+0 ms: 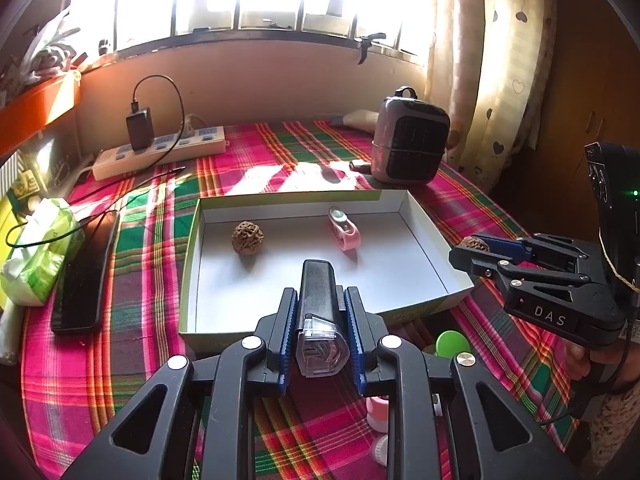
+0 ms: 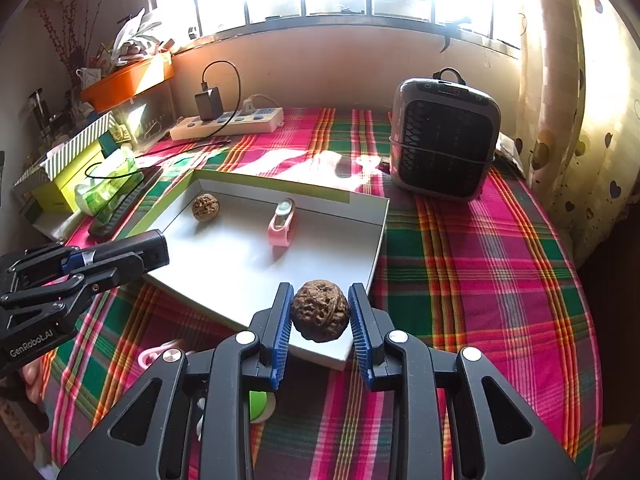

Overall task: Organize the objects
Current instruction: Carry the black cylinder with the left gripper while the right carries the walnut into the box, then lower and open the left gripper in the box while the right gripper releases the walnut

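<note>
A shallow white box lies on the plaid tablecloth. In it sit a brown walnut and a pink clip light. My left gripper is shut on a black bike light, held over the box's near edge. My right gripper is shut on a second walnut, held above the box's right near corner.
A grey heater stands behind the box at the right. A power strip with a charger, a black phone and a tissue pack lie to the left. Small green and pink items lie in front.
</note>
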`<state>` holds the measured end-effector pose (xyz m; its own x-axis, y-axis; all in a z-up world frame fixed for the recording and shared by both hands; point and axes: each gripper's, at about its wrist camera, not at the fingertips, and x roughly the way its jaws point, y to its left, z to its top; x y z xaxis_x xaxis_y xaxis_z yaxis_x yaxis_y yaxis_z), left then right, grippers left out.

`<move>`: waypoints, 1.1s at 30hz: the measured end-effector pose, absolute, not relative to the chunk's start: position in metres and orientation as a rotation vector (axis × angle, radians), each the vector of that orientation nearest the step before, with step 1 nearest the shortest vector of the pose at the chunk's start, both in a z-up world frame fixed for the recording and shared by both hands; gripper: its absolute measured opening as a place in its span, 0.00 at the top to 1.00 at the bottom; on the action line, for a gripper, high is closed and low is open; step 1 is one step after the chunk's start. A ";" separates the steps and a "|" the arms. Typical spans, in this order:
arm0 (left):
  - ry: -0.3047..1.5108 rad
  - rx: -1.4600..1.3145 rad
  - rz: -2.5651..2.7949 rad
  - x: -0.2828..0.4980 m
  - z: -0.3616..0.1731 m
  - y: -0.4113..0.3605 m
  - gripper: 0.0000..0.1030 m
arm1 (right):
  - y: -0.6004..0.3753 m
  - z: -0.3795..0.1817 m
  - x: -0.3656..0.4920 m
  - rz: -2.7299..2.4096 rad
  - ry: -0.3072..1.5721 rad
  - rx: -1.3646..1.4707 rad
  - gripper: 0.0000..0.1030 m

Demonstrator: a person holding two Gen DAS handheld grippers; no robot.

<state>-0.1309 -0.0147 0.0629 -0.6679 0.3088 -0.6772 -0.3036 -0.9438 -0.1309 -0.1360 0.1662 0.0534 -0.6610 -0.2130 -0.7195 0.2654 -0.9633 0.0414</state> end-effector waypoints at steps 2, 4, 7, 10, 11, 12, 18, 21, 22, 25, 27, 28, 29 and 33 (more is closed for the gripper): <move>-0.005 -1.057 2.594 -0.134 0.063 -0.014 0.79 | 0.165 0.053 -0.139 -2.643 0.099 1.136 0.71; 0.000 -1.055 2.595 -0.137 0.063 -0.012 0.79 | 0.165 0.052 -0.142 -2.639 0.100 1.143 0.71; -0.004 -1.060 2.593 -0.143 0.063 -0.011 0.79 | 0.163 0.051 -0.148 -2.636 0.106 1.152 0.71; -0.005 -1.054 2.592 -0.150 0.065 -0.007 0.79 | 0.162 0.051 -0.155 -2.640 0.117 1.155 0.71; -0.002 -1.050 2.593 -0.153 0.065 -0.006 0.79 | 0.161 0.051 -0.158 -2.640 0.119 1.156 0.71; 0.001 -1.051 2.591 -0.156 0.065 -0.005 0.79 | 0.160 0.052 -0.160 -2.641 0.121 1.155 0.71; 0.015 -1.067 2.580 -0.178 0.063 0.002 0.79 | 0.155 0.050 -0.177 -2.636 0.127 1.153 0.71; 0.021 -1.088 2.578 -0.190 0.059 0.005 0.79 | 0.154 0.048 -0.188 -2.636 0.139 1.165 0.71; 0.024 -1.093 2.583 -0.194 0.058 0.005 0.79 | 0.154 0.048 -0.192 -2.635 0.139 1.169 0.71; 0.019 -1.115 2.576 -0.204 0.052 0.007 0.79 | 0.155 0.044 -0.204 -2.632 0.139 1.193 0.71; 0.026 -1.125 2.574 -0.210 0.048 0.008 0.79 | 0.155 0.041 -0.210 -2.624 0.135 1.207 0.71; 0.027 -1.132 2.575 -0.213 0.047 0.009 0.79 | 0.155 0.040 -0.213 -2.619 0.132 1.209 0.71; 0.025 -1.141 2.573 -0.216 0.045 0.010 0.79 | 0.155 0.039 -0.215 -2.613 0.131 1.212 0.71; 0.025 -1.151 2.568 -0.226 0.041 0.012 0.79 | 0.152 0.034 -0.223 -2.601 0.138 1.228 0.71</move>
